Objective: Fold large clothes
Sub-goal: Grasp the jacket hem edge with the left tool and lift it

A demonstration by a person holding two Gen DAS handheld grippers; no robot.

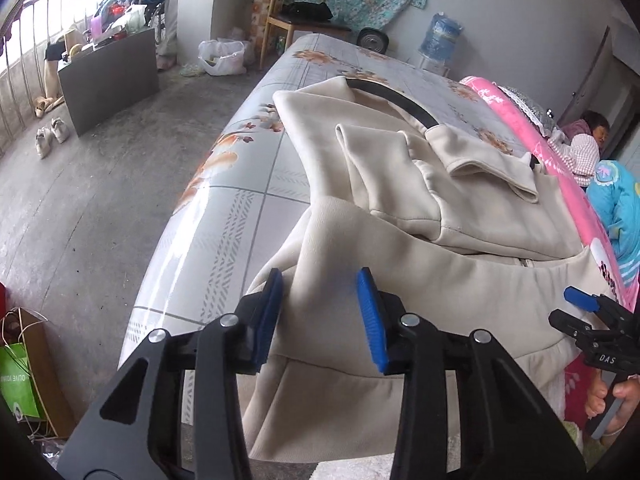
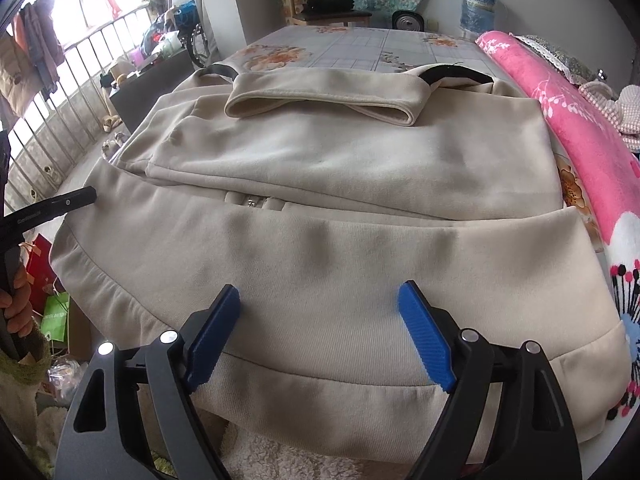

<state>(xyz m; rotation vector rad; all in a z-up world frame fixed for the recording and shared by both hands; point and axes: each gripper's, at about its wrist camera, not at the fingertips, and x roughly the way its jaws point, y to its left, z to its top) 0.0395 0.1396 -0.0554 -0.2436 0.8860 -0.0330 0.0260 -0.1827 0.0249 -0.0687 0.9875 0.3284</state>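
A large beige zip-up garment [image 1: 440,280] [image 2: 340,160] lies partly folded on the bed, a sleeve laid across its top and a black band [image 1: 400,96] at its far end. My left gripper [image 1: 320,280] hovers at the garment's near left hem corner. Its blue pads [image 1: 370,320] stand partly closed with a ridge of cloth between them, not visibly pinched. My right gripper [image 2: 319,290] stands wide open just above the near hem, holding nothing. Each gripper shows at the edge of the other's view: the right gripper [image 1: 588,308] and the left gripper [image 2: 80,196].
The bed [image 1: 240,208] has a glossy floral cover. A pink blanket [image 2: 580,120] runs along its right side, and a person [image 1: 588,136] lies beyond it. On the floor to the left stand a grey cabinet [image 1: 112,76], shoes and a green bag [image 1: 16,380]. A wooden chair [image 1: 296,12] stands at the far end.
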